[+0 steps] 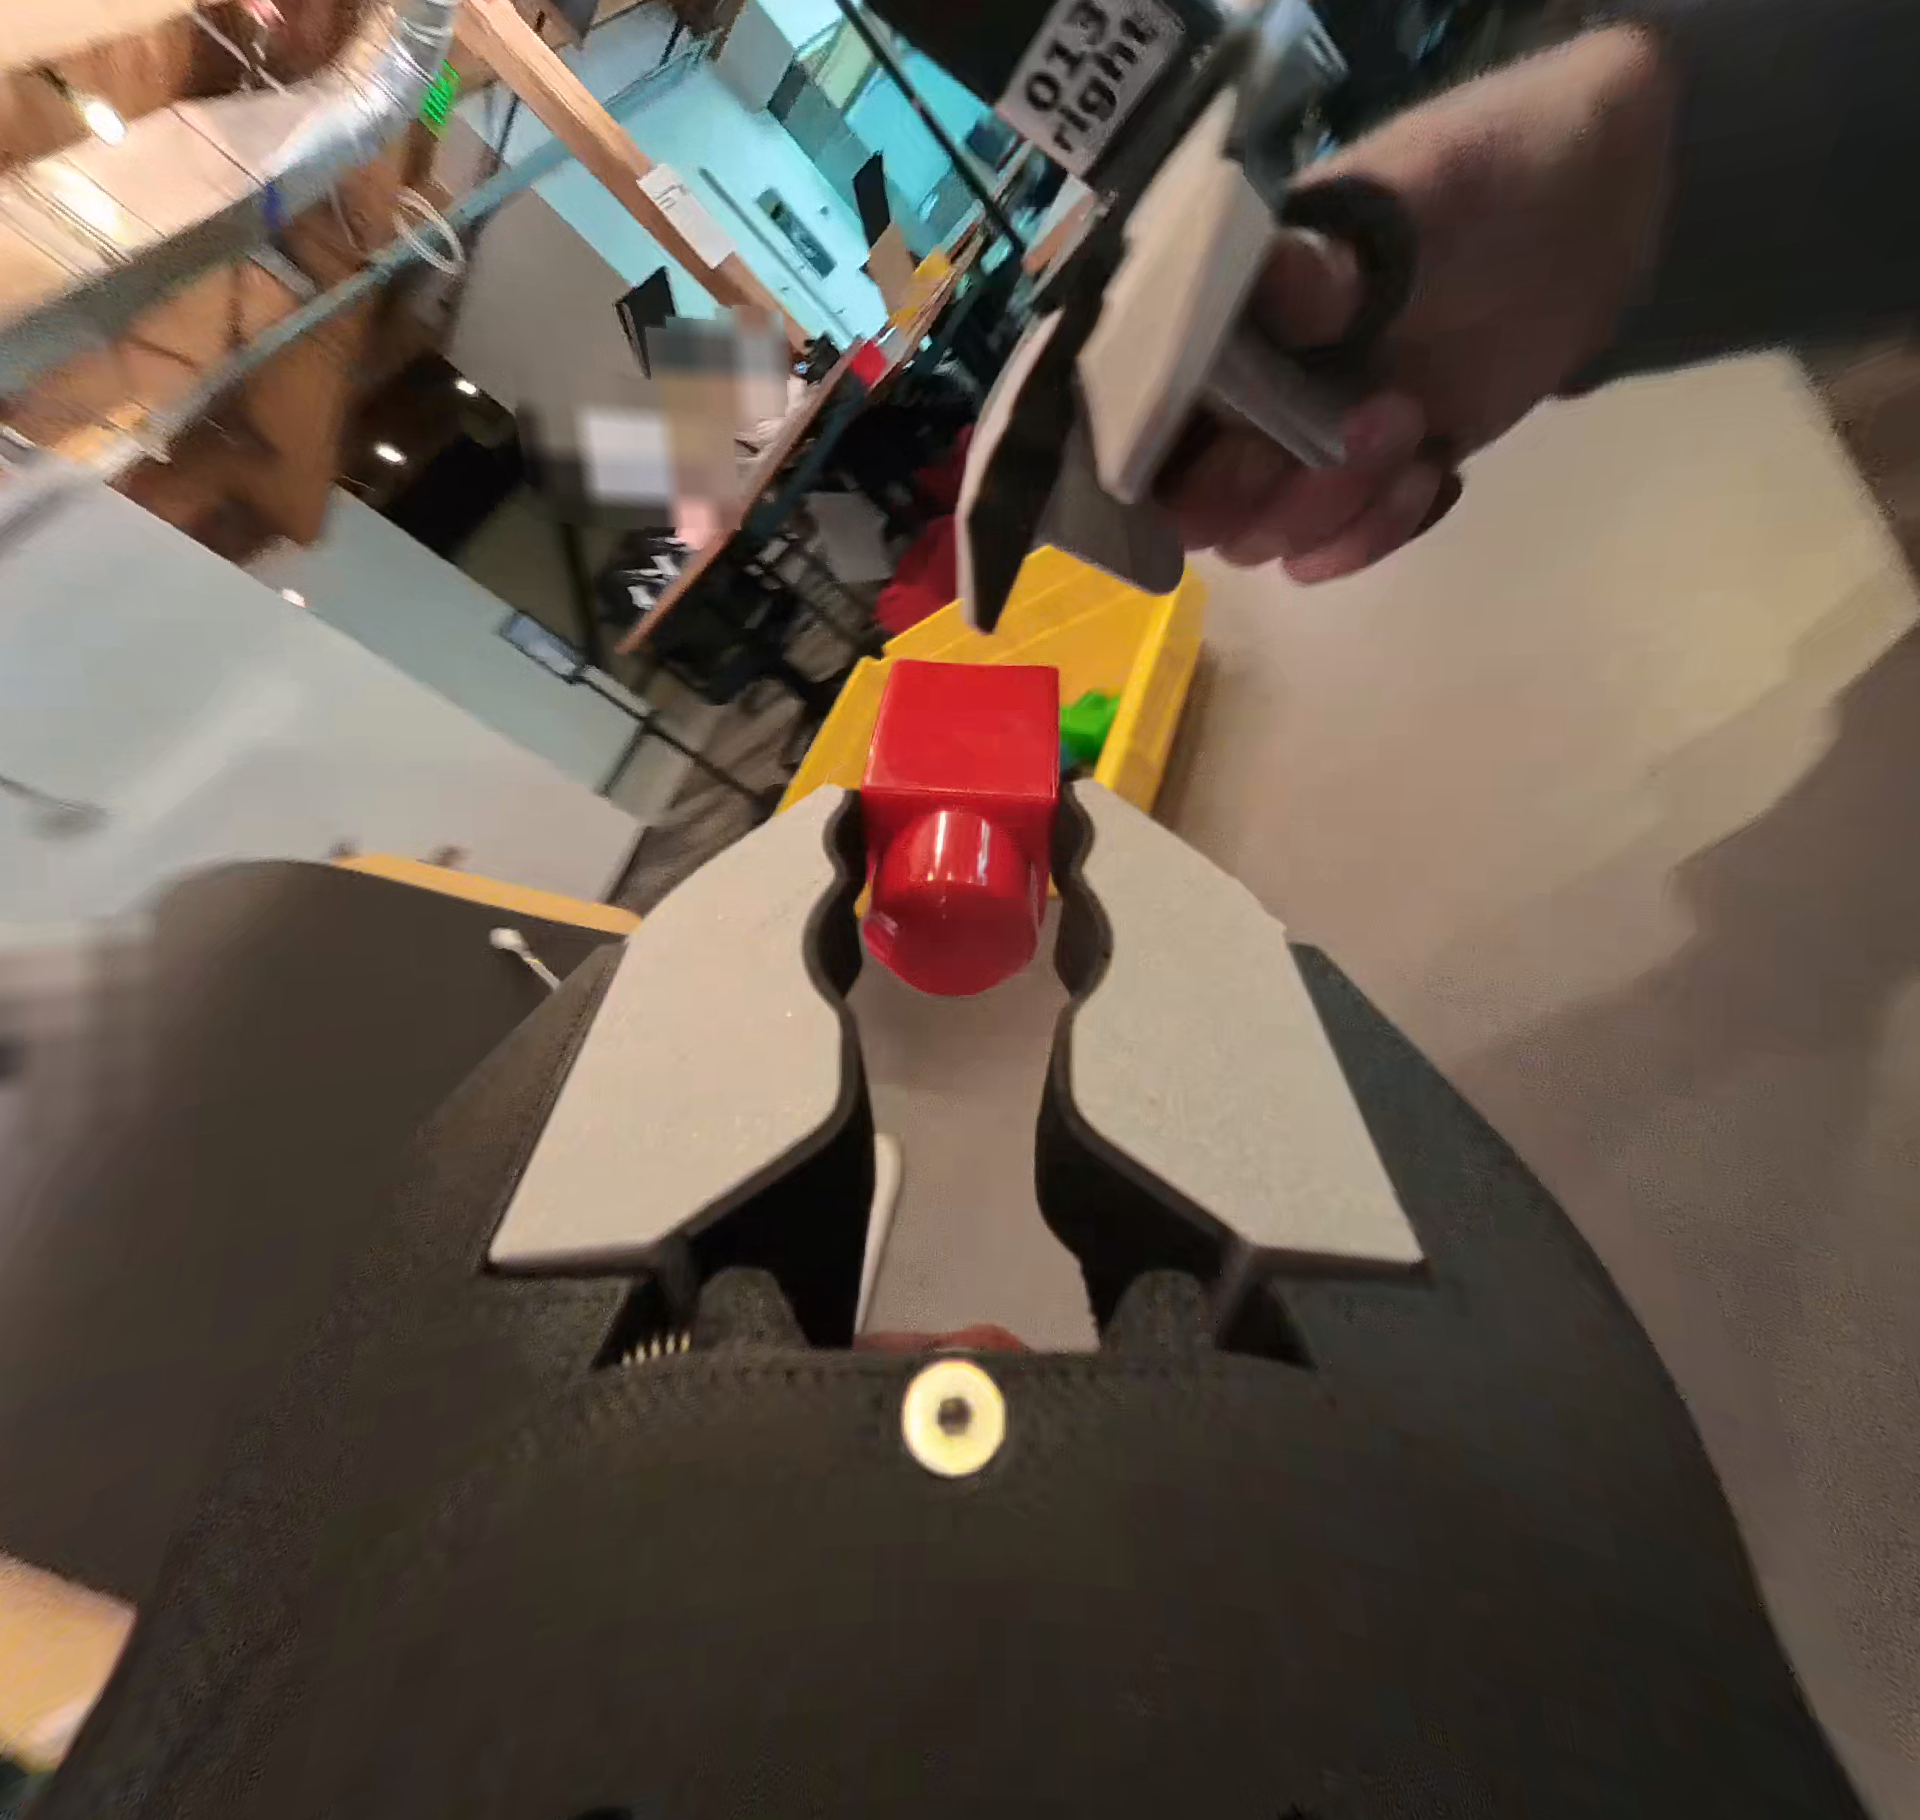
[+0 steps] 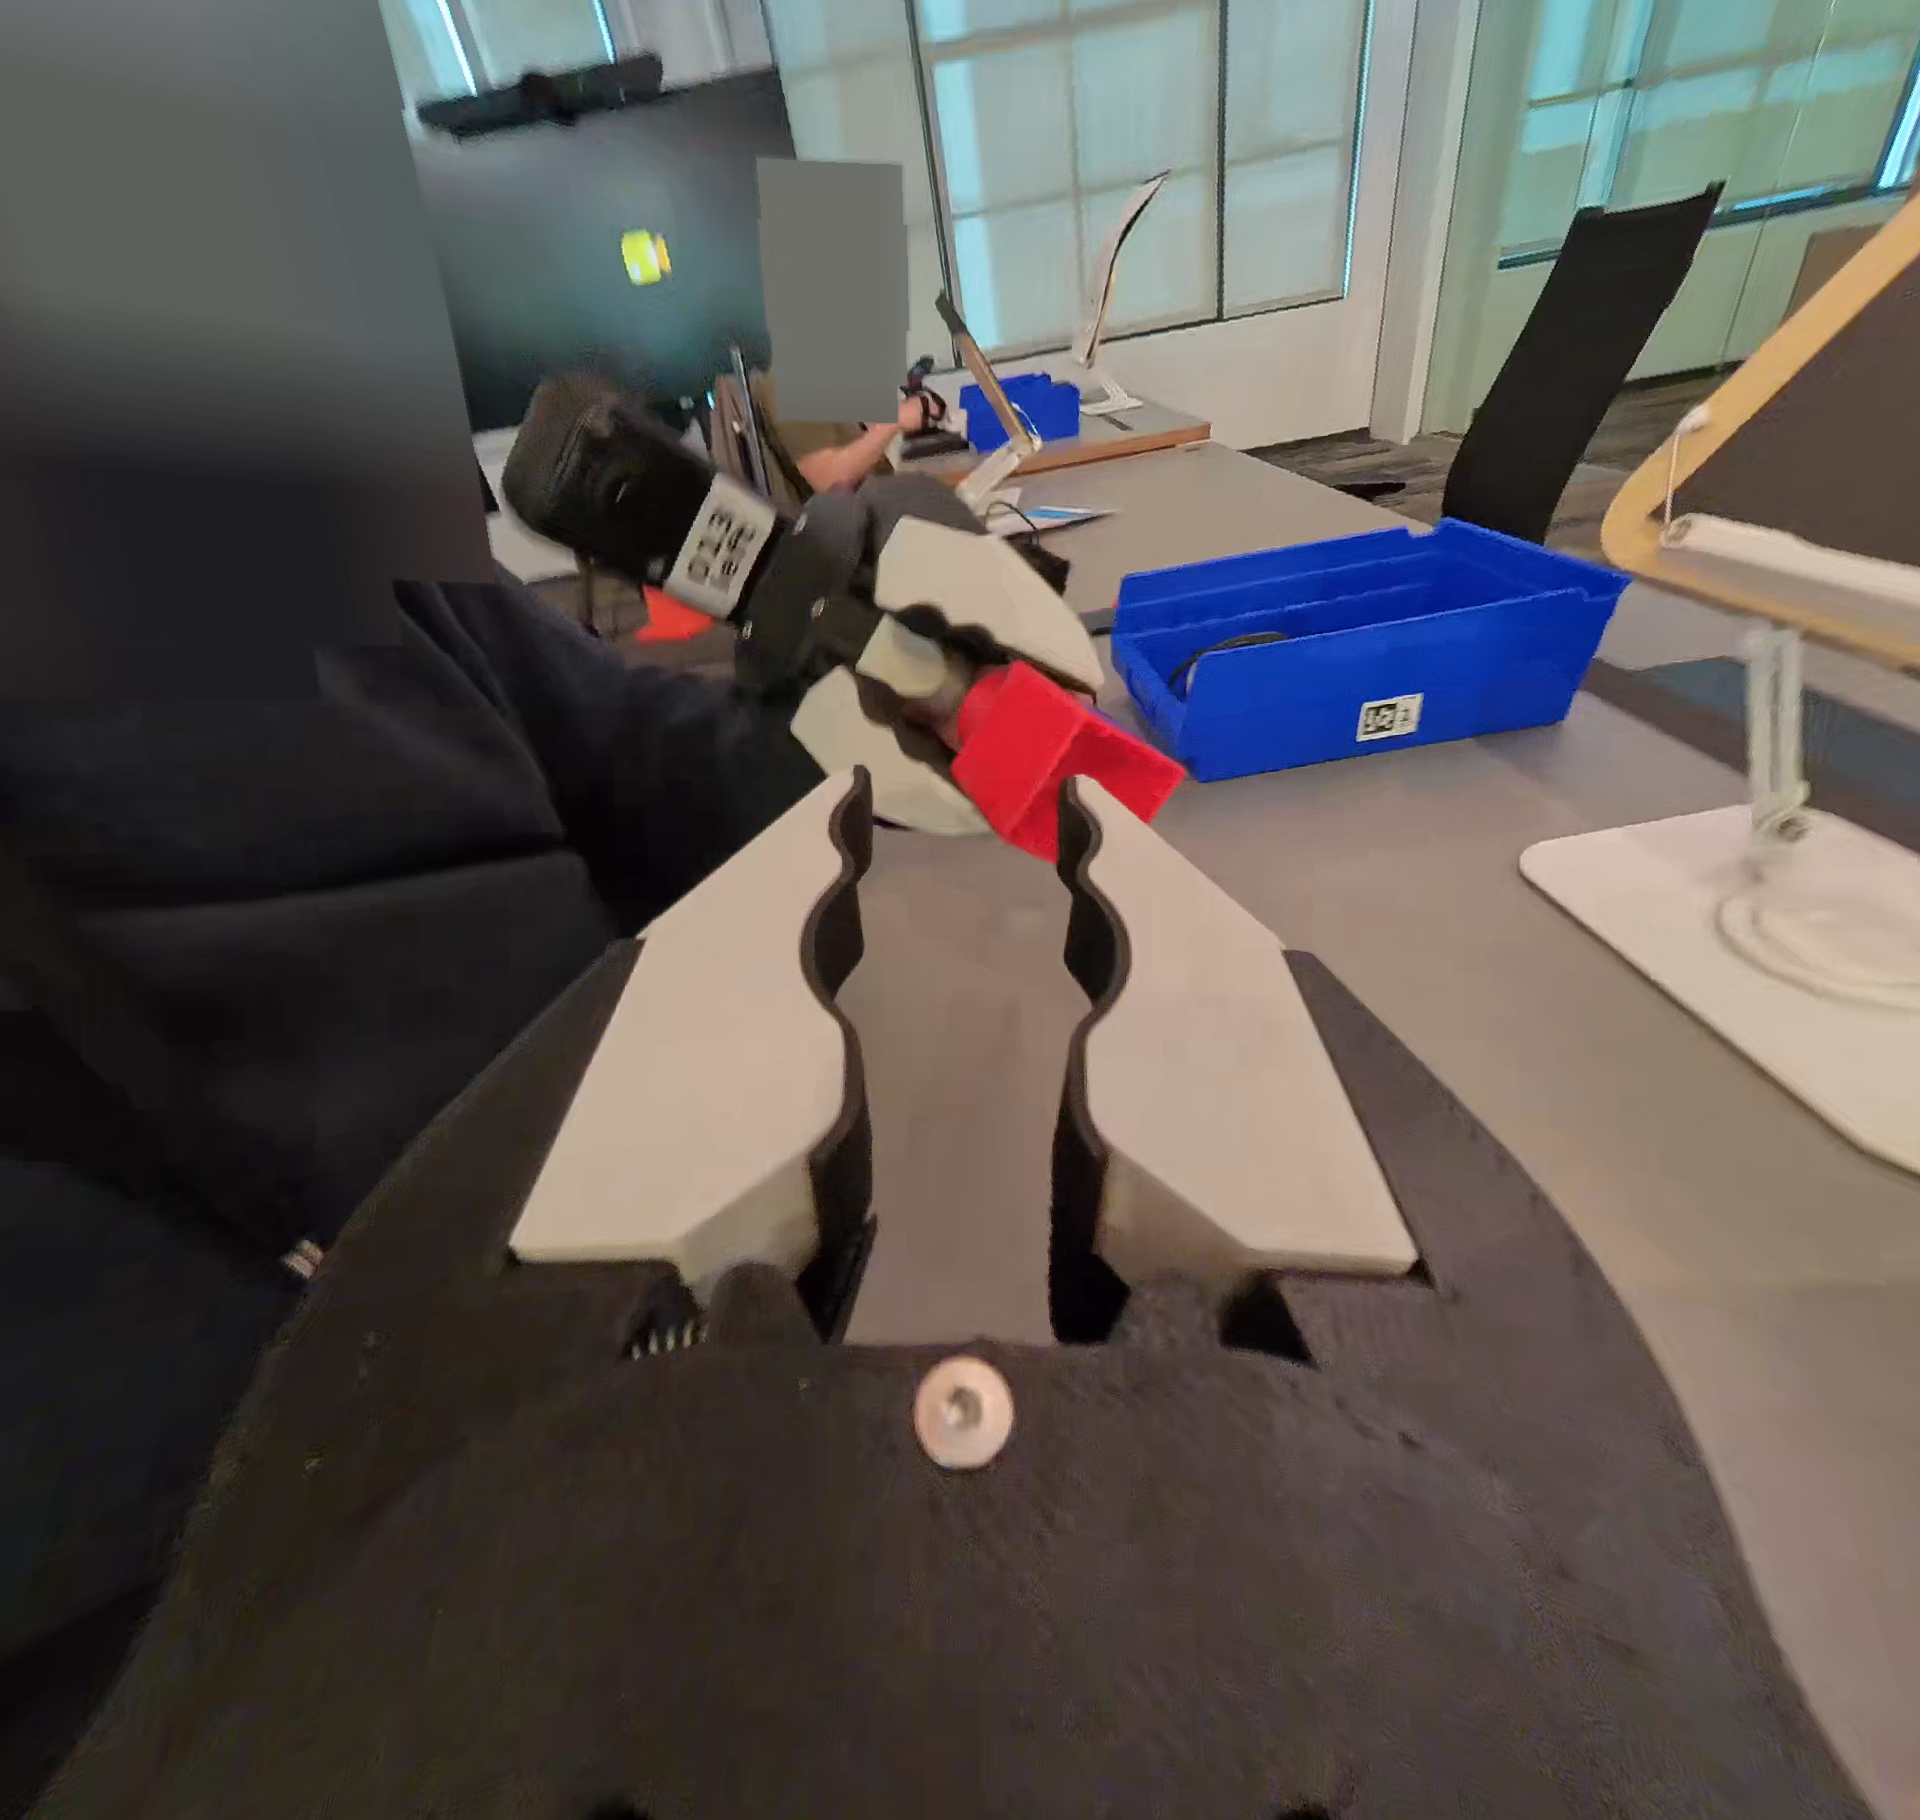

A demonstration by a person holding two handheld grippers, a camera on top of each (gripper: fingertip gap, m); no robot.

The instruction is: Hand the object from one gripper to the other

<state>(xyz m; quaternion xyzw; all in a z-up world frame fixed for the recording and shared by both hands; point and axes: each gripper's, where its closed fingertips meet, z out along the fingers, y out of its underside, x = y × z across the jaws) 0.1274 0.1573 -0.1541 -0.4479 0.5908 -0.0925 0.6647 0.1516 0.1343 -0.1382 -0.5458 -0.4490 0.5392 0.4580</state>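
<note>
The left gripper (image 1: 956, 814) held the glossy red plastic block (image 1: 961, 814), a square body with a round peg on one end, pinched between the tips of its two grey fingers, peg pointing back toward the gripper's body. In the right wrist view the same block (image 2: 1049, 752) stuck out past those fingertips, lifted above the grey table (image 2: 1351, 991), with its free square end reaching toward the right gripper (image 2: 961, 814).

The right gripper's jaws stood parted with nothing between them, and the block's near corner sat just at their tips. From the left wrist view the right gripper (image 1: 1060, 565) hung above and beyond the block, apart from it, over the yellow plastic bin (image 1: 1132, 669) at the far side. A blue plastic bin (image 2: 1351, 648) stood farther back on the table.

The risk I judged greatest was a drop: the left hold was only at the fingertips, so a nudge from the incoming fingers could twist the block loose. Releasing before the right jaws closed squarely on the square body would let it fall to the table.
</note>
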